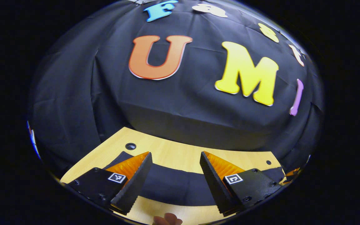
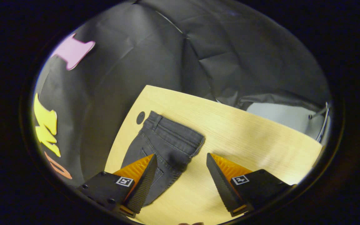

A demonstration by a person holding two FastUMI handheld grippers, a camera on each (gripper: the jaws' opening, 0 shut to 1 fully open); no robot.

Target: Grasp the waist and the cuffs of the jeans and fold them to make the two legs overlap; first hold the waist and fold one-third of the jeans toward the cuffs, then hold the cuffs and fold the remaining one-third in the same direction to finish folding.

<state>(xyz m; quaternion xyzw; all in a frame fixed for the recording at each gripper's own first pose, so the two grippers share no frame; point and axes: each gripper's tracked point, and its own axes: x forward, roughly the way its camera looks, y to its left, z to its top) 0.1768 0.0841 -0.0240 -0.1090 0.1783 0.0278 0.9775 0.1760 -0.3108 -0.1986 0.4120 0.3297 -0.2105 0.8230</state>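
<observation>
Dark grey jeans (image 2: 164,140) lie flat on the light wooden table (image 2: 245,137) in the right gripper view, waistband toward the table's far edge, legs running under my left finger. My right gripper (image 2: 181,162) hovers open just above the seat and waist corner, nothing between its fingers. In the left gripper view a dark band of the jeans (image 1: 173,187) crosses the table (image 1: 173,153) under my left gripper (image 1: 175,159), which is open and holds nothing.
A round hole (image 1: 130,146) sits near the table's far left corner, and a small hole (image 1: 268,162) at the far right. Black cloth hangs behind the table. A fingertip (image 1: 167,219) shows at the bottom edge. A pale floor patch (image 2: 283,118) lies beyond the table.
</observation>
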